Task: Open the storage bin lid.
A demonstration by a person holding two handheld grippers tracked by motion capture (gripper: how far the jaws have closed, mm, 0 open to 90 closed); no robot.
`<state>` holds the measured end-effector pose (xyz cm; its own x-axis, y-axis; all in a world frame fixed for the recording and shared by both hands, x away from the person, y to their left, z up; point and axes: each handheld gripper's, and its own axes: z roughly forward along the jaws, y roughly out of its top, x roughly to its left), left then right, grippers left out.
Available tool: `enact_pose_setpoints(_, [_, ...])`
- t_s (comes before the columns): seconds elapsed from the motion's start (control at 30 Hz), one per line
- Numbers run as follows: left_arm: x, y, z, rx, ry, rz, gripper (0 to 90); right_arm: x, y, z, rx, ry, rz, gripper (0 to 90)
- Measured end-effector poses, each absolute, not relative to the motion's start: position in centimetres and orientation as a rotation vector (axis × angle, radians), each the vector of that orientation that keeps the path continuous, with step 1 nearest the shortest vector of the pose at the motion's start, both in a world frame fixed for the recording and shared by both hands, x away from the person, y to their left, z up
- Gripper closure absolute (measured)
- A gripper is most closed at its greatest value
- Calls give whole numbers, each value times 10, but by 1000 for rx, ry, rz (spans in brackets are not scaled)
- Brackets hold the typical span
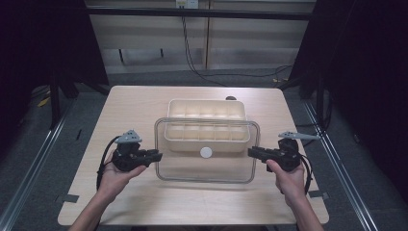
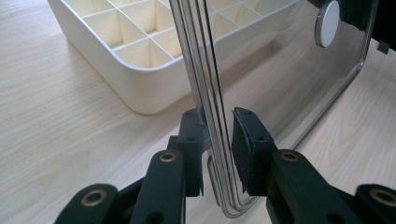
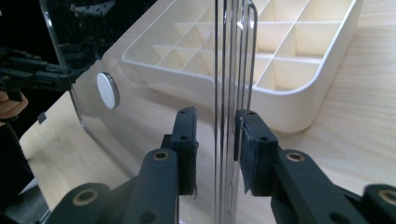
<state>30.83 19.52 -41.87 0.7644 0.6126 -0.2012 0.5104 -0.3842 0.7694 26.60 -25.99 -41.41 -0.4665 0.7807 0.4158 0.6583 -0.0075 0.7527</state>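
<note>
A clear plastic lid [image 1: 207,169] with a white round knob [image 1: 206,152] hangs between my two grippers, its far edge over the near side of a cream tray [image 1: 207,111] of several square compartments. My left gripper [image 1: 158,156] is shut on the lid's left rim and my right gripper [image 1: 250,152] on its right rim. In the left gripper view the lid [image 2: 299,84] runs edge-on between the pads of the left gripper [image 2: 219,140], with the tray [image 2: 140,51] behind. In the right gripper view the right gripper [image 3: 217,140] clamps the lid [image 3: 140,130] in front of the tray [image 3: 289,60].
Tray and lid are over the middle of a light wooden table [image 1: 144,202]. A small dark object [image 1: 231,98] lies just behind the tray. Black frame posts and cables stand on the floor beyond the table's far edge.
</note>
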Motion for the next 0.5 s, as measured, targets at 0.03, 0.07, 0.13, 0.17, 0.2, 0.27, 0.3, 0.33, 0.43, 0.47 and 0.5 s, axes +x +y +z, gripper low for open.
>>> enact_pose_setpoints(0.03, [308,195,-419,2061,840,144,741,266,-260,-414,1550,2121,1484,701])
enact_pose_setpoints(0.07, [306,195,-418,2061,837,138,741,262,-260,-415,1553,2129,1486,703])
enact_pose_setpoints(0.13, [303,195,-418,2062,832,130,743,258,-261,-416,1557,2131,1491,704])
enact_pose_setpoints(0.17, [303,195,-418,2062,832,130,743,257,-262,-416,1557,2130,1495,704])
enact_pose_setpoints(0.2, [301,194,-418,2061,838,117,743,256,-263,-416,1561,2129,1489,703])
enact_pose_setpoints(0.27, [301,195,-420,2056,842,98,747,254,-264,-417,1563,2134,1488,704])
enact_pose_setpoints(0.3, [301,195,-420,2056,842,98,747,254,-264,-417,1563,2134,1488,704])
enact_pose_setpoints(0.33, [298,194,-421,2073,837,110,747,253,-264,-418,1556,2145,1493,706])
enact_pose_setpoints(0.43, [297,195,-422,2078,839,103,746,250,-263,-418,1552,2150,1482,706])
enact_pose_setpoints(0.47, [296,195,-423,2076,839,99,746,248,-263,-419,1549,2149,1488,706])
enact_pose_setpoints(0.5, [294,195,-423,2079,837,100,746,248,-263,-419,1549,2149,1488,706])
